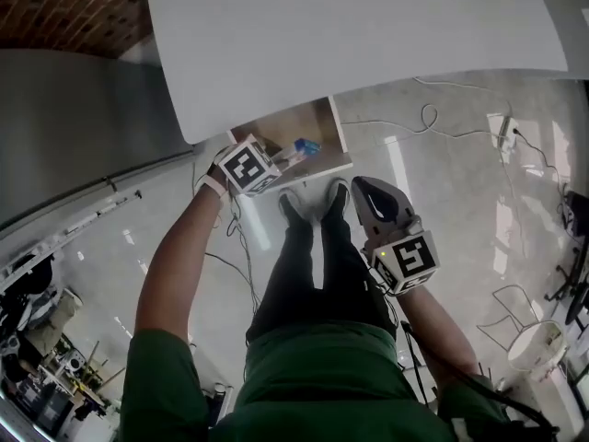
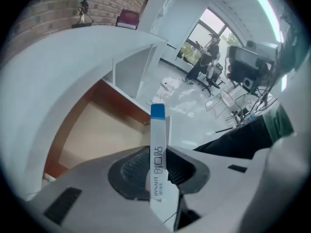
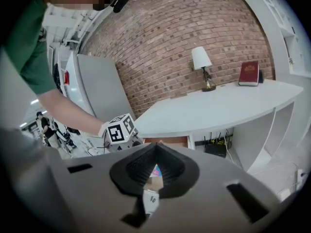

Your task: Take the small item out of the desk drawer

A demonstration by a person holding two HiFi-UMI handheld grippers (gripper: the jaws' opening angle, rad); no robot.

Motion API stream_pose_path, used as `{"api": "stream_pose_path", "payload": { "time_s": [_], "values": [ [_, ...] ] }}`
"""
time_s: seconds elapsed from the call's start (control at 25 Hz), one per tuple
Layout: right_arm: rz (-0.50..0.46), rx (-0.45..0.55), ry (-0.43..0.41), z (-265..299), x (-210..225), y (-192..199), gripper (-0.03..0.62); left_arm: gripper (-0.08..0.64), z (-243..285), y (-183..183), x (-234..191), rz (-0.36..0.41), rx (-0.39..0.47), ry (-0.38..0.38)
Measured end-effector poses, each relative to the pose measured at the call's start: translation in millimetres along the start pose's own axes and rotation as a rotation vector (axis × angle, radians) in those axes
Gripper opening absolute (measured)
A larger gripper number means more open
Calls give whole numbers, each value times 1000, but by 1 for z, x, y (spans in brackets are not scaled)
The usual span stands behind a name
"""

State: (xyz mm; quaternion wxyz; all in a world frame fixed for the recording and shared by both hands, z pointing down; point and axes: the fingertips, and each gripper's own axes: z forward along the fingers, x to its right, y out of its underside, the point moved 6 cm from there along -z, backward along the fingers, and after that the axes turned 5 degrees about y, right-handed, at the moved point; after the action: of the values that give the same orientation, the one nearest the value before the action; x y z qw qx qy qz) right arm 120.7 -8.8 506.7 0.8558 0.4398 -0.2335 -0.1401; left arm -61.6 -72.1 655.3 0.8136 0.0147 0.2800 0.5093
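In the left gripper view, a small slim white box with a blue end (image 2: 158,144) stands upright between the pads, and my left gripper (image 2: 158,168) is shut on it. The head view shows the left gripper (image 1: 283,158) holding the box (image 1: 305,146) just above the open wooden drawer (image 1: 317,125) under the white desk (image 1: 368,26). The drawer's pale bottom (image 2: 97,130) lies below and to the left of the box. My right gripper (image 1: 363,190) hangs lower right of the drawer, over the floor, shut with nothing in it. In its own view the jaw tips (image 3: 155,147) meet.
The person's legs and shoes (image 1: 313,205) stand right in front of the drawer. Cables (image 1: 423,118) trail over the glossy floor at the right. A lamp (image 3: 201,64) and a red book (image 3: 250,73) stand on the desk by the brick wall. A grey cabinet (image 1: 83,127) stands left.
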Motion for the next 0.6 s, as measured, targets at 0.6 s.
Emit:
{"api": "stream_pose_path", "payload": {
  "time_s": [0.6],
  "values": [
    [-117, 173, 47, -27, 7, -100, 3, 86, -143, -64, -10, -195, 340, -40]
  ]
}}
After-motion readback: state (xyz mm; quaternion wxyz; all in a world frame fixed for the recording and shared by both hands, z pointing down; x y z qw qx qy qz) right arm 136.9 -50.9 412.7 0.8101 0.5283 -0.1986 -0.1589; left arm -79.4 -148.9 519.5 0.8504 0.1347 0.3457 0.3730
